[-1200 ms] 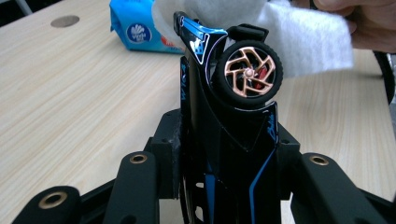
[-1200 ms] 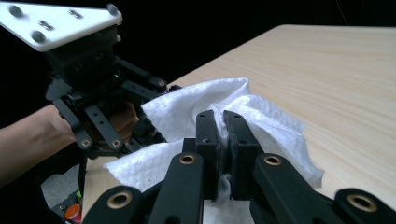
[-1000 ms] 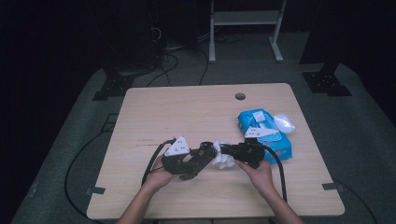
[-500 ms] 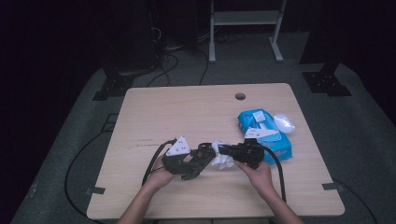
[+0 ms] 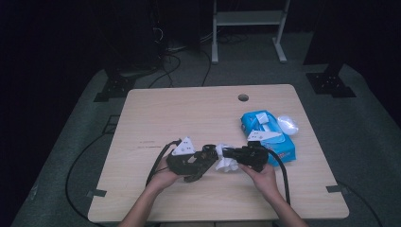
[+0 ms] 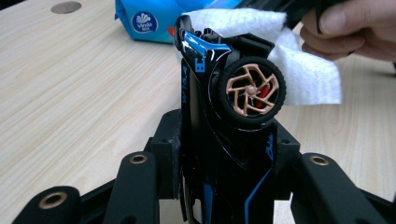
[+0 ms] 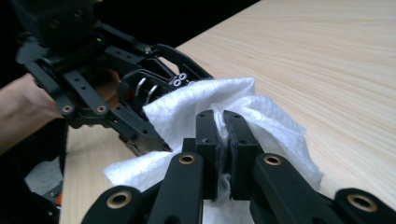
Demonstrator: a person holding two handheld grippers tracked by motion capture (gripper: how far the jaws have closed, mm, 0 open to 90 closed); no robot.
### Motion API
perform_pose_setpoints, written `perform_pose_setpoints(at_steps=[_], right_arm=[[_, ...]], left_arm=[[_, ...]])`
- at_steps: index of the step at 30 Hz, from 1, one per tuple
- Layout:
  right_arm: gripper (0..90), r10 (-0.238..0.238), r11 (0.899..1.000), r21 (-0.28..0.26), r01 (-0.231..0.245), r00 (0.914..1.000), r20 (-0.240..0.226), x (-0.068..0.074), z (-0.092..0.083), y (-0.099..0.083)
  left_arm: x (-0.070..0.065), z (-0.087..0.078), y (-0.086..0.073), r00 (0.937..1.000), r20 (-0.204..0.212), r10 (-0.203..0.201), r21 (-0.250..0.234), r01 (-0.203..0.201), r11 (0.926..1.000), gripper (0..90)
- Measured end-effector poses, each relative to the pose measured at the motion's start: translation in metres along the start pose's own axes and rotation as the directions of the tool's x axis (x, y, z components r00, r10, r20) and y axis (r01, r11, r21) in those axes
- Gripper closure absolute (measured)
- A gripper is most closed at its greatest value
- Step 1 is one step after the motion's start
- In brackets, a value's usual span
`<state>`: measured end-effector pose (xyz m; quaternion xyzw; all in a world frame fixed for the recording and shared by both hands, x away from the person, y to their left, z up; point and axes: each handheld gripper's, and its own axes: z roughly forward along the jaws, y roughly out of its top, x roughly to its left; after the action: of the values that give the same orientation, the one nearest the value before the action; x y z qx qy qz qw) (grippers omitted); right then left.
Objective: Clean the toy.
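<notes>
A black toy car with blue trim and a bronze wheel stands nose-up between the jaws of my left gripper, which is shut on it. My right gripper is shut on a white wipe. The wipe is pressed against the top of the car. From the high view both grippers meet near the table's front middle, the left gripper pointing right and the right gripper pointing left, with the wipe bunched between them.
A blue pack of wipes lies at the right of the wooden table, with a crumpled clear wrapper beside it. A cable hole sits near the far edge. Cables trail off the front from both grippers.
</notes>
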<state>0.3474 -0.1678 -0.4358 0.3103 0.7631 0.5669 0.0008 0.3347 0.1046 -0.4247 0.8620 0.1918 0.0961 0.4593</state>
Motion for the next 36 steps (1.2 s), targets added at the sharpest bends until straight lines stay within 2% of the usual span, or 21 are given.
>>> perform_pose_setpoints(at_steps=[2,3,4,5,8,10,14,18,19,20,21,23,28,30,32,33,34,36], right_arm=[[84.3,0.008,1.0,-0.012,-0.007,0.9998,0.017,-0.003,-0.003,0.001],[84.3,0.008,1.0,-0.012,-0.007,0.9998,0.017,-0.003,-0.003,0.001],[84.3,0.018,1.0,-0.019,-0.017,0.9993,0.034,-0.007,-0.006,0.001],[84.4,0.021,1.0,-0.02,-0.02,0.9991,0.037,-0.007,-0.006,0.001],[84.3,0.019,1.0,-0.012,-0.018,0.9984,0.053,-0.01,-0.007,-0.001],[84.3,0.021,1.0,-0.013,-0.02,0.9981,0.059,-0.012,-0.008,-0.002],[84.3,0.039,0.999,-0.013,-0.038,0.9971,0.066,-0.016,-0.01,-0.003],[84.3,0.041,0.999,-0.008,-0.04,0.997,0.065,-0.017,-0.009,-0.005],[84.3,0.041,0.999,-0.008,-0.04,0.997,0.065,-0.017,-0.009,-0.005],[84.3,0.04,0.999,-0.006,-0.04,0.997,0.067,-0.016,-0.008,-0.005],[84.3,0.04,0.999,-0.006,-0.04,0.997,0.066,-0.016,-0.007,-0.005],[84.2,0.042,0.999,-0.004,-0.042,0.9972,0.062,-0.015,-0.007,-0.005],[84.2,0.036,0.999,0.003,-0.036,0.998,0.052,-0.013,-0.002,-0.004],[84.2,0.032,0.999,0.001,-0.032,0.9984,0.047,-0.011,-0.001,-0.003],[84.2,0.02,1.0,-0.005,-0.02,0.9992,0.034,-0.006,0.002,0.002],[84.2,0.02,1.0,-0.005,-0.02,0.9992,0.034,-0.006,0.002,0.002],[84.2,0.006,1.0,-0.005,-0.006,0.9998,0.022,-0.002,0.005,0.007],[84.1,0.002,1.0,-0.005,-0.002,0.9999,0.017,-0.001,0.009,0.01]], left_arm=[[0.002,0.006,0.006,1.0,0.005,0.004,0.042,-0.004,0.9991,56.7],[0.002,0.006,0.006,1.0,0.005,0.004,0.042,-0.004,0.9991,56.7],[0.005,0.014,0.013,0.9998,0.003,0.018,0.095,-0.018,0.9953,56.7],[0.006,0.018,0.016,0.9994,0.0,0.033,0.12,-0.033,0.9922,56.7],[0.011,0.029,0.025,0.9993,0.008,0.037,0.177,-0.038,0.9835,56.7],[0.013,0.035,0.028,0.9988,0.01,0.047,0.207,-0.048,0.9772,56.7],[0.017,0.044,0.032,0.9986,0.042,0.032,0.255,-0.042,0.9659,56.6],[0.021,0.05,0.031,0.9987,0.037,0.035,0.309,-0.044,0.9499,56.5],[0.021,0.05,0.031,0.9987,0.037,0.035,0.309,-0.044,0.9499,56.5],[0.023,0.05,0.029,0.9986,0.042,0.034,0.325,-0.045,0.9446,56.6],[0.024,0.049,0.028,0.9986,0.036,0.038,0.319,-0.047,0.9465,56.8],[0.027,0.042,0.029,0.9992,0.04,0.008,0.274,-0.019,0.9616,57.1],[0.03,0.025,0.028,0.9988,0.049,0.004,0.239,-0.016,0.971,55.6],[0.031,0.022,0.027,0.9986,0.053,0.006,0.234,-0.018,0.9721,55.1],[0.034,0.01,0.022,0.9976,0.066,-0.021,0.19,0.008,0.9818,53.6],[0.034,0.01,0.022,0.9976,0.066,-0.021,0.19,0.008,0.9818,53.1],[0.037,0.002,0.017,0.996,0.078,-0.044,0.158,0.031,0.9869,51.9],[0.041,-0.007,0.012,0.9935,0.1,-0.055,0.127,0.042,0.991,49.3]])
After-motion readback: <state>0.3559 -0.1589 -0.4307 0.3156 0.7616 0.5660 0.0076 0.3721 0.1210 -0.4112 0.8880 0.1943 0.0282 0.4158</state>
